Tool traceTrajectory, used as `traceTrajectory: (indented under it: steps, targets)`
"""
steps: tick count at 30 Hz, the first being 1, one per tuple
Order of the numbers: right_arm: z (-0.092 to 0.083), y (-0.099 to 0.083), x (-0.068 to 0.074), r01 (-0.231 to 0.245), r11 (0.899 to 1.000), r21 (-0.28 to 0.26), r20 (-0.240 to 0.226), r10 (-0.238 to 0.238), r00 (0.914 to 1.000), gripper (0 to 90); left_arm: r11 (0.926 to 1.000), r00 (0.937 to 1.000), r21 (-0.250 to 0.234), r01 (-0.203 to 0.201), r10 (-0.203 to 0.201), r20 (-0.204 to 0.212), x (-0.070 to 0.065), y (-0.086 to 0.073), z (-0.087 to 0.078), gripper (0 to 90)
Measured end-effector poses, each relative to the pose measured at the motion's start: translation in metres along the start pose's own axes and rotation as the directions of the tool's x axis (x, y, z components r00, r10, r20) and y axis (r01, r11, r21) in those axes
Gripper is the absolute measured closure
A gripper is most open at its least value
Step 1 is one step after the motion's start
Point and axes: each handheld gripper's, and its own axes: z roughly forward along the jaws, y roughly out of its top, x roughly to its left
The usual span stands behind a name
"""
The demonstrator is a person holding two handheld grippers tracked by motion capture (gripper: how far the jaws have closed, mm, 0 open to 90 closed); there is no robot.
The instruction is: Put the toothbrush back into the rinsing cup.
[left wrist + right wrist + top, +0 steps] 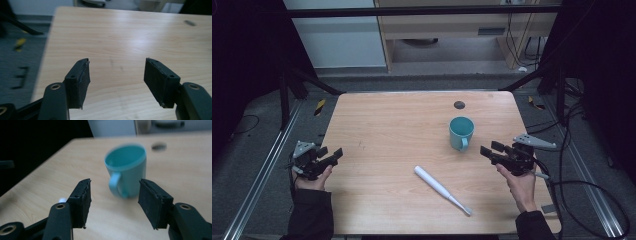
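Facing the teal mug (127, 171) with jaws apart, the right tool (113, 197) seems lined up to grip it; the toothbrush (442, 190) lies at seven o'clock from the mug, the left tool (328, 155) idle, open.

White toothbrush (441, 189) on wooden table (382, 125)

Wood-grain table (382, 130), slight sheen; smooth plastic cup (461, 132)

This looks like a lab or test room: a bare wooden table (377, 125) inside a black metal frame (422, 11), dark curtains at the sides, loose cables (582, 185) across grey carpet, office furniture behind.
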Motion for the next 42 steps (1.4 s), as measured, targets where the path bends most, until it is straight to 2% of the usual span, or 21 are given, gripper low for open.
traceTrajectory:
  steps: [1, 3, 4, 6, 9, 12, 16, 19, 24, 27, 29, 30, 31, 32, 33, 34, 35, 37, 39, 40, 42]
  targets:
    - [-0.001, 0.000, 0.001, 0.026, 1.000, 0.005, 0.033, -0.026, 0.9991, 40.4, 0.9999, 0.9999, 0.005, 0.012, -0.012, 0.003, 0.002, -0.002, 0.001, 35.6]
    - [0.001, -0.006, 0.000, -0.008, 1.000, 0.024, 0.011, 0.008, 0.9999, 40.2, 0.9993, 0.9998, 0.033, 0.019, -0.019, -0.005, 0.005, -0.008, 0.007, 35.6]
    - [0.004, -0.009, 0.001, 0.001, 0.999, 0.037, 0.027, -0.002, 0.9996, 40.4, 0.9988, 0.9999, 0.047, 0.010, -0.010, -0.012, 0.005, -0.009, 0.008, 35.5]
    - [0.009, -0.012, 0.007, 0.078, 0.993, 0.083, 0.062, -0.084, 0.9946, 40.7, 0.9980, 0.9995, 0.061, -0.018, 0.020, -0.025, 0.001, -0.010, 0.011, 35.2]
    - [0.010, -0.013, 0.010, 0.091, 0.992, 0.084, 0.052, -0.096, 0.9941, 42.1, 0.9964, 0.9993, 0.079, -0.033, 0.034, -0.017, -0.003, -0.011, 0.014, 35.2]
    - [0.012, -0.013, 0.015, 0.137, 0.985, 0.108, 0.058, -0.144, 0.9879, 43.5, 0.9924, 0.9971, 0.100, -0.073, 0.075, -0.014, -0.008, -0.011, 0.019, 35.2]
    - [0.015, -0.014, 0.028, 0.170, 0.976, 0.139, 0.007, -0.173, 0.9849, 46.5, 0.9908, 0.9963, 0.105, -0.086, 0.086, -0.003, -0.011, -0.012, 0.020, 37.1]
    - [0.017, -0.015, 0.034, 0.174, 0.975, 0.141, -0.015, -0.174, 0.9847, 47.6, 0.9915, 0.9965, 0.100, -0.083, 0.083, 0.001, -0.011, -0.011, 0.019, 37.8]
    - [0.028, -0.021, 0.053, 0.211, 0.963, 0.168, -0.074, -0.201, 0.9767, 50.0, 0.9909, 0.9957, 0.098, -0.093, 0.093, 0.006, -0.013, -0.011, 0.018, 39.7]
    - [0.031, -0.023, 0.059, 0.224, 0.959, 0.175, -0.083, -0.212, 0.9737, 50.2, 0.9903, 0.9953, 0.100, -0.096, 0.096, 0.007, -0.016, -0.011, 0.019, 39.8]
    - [0.035, -0.027, 0.069, 0.251, 0.948, 0.198, -0.113, -0.232, 0.9661, 50.3, 0.9869, 0.9924, 0.105, -0.123, 0.123, 0.001, -0.019, -0.011, 0.019, 39.7]
    - [0.035, -0.027, 0.069, 0.251, 0.948, 0.198, -0.113, -0.232, 0.9661, 50.3, 0.9831, 0.9885, 0.108, -0.148, 0.150, -0.015, -0.021, -0.011, 0.019, 39.7]
    - [0.036, -0.028, 0.073, 0.271, 0.943, 0.195, -0.122, -0.251, 0.9604, 50.8, 0.9828, 0.9865, 0.099, -0.156, 0.160, -0.034, -0.021, -0.010, 0.018, 39.9]
    - [0.039, -0.026, 0.075, 0.251, 0.951, 0.181, -0.150, -0.225, 0.9627, 53.7, 0.9930, 0.9964, 0.098, -0.066, 0.061, 0.059, -0.019, -0.007, 0.017, 39.8]
    - [0.043, -0.026, 0.075, 0.187, 0.963, 0.193, -0.177, -0.153, 0.9722, 52.6, 0.9953, 0.9959, 0.077, -0.058, 0.053, 0.074, -0.021, -0.005, 0.016, 39.5]
    - [0.043, -0.026, 0.075, 0.187, 0.963, 0.193, -0.177, -0.153, 0.9722, 52.6, 0.9953, 0.9959, 0.077, -0.058, 0.053, 0.074, -0.021, -0.005, 0.016, 39.7]
    - [0.045, -0.025, 0.077, 0.163, 0.966, 0.198, -0.197, -0.124, 0.9725, 51.8, 0.9940, 0.9945, 0.063, -0.089, 0.085, 0.062, -0.025, 0.001, 0.016, 39.7]
    - [0.048, -0.025, 0.081, 0.210, 0.961, 0.182, -0.192, -0.175, 0.9658, 50.9, 0.9915, 0.9925, 0.055, -0.118, 0.116, 0.039, -0.028, 0.004, 0.015, 38.5]
    - [0.052, -0.031, 0.081, 0.226, 0.953, 0.202, -0.196, -0.187, 0.9626, 50.2, 0.9926, 0.9927, 0.042, -0.114, 0.113, 0.042, -0.027, 0.004, 0.013, 39.2]
    - [0.056, -0.040, 0.081, 0.240, 0.941, 0.238, -0.191, -0.197, 0.9616, 50.1, 0.9926, 0.9937, 0.053, -0.110, 0.108, 0.031, -0.023, 0.001, 0.015, 39.2]
    - [0.058, -0.042, 0.082, 0.248, 0.937, 0.248, -0.192, -0.204, 0.9601, 50.2, 0.9924, 0.9939, 0.058, -0.108, 0.107, 0.027, -0.023, 0.001, 0.016, 39.2]
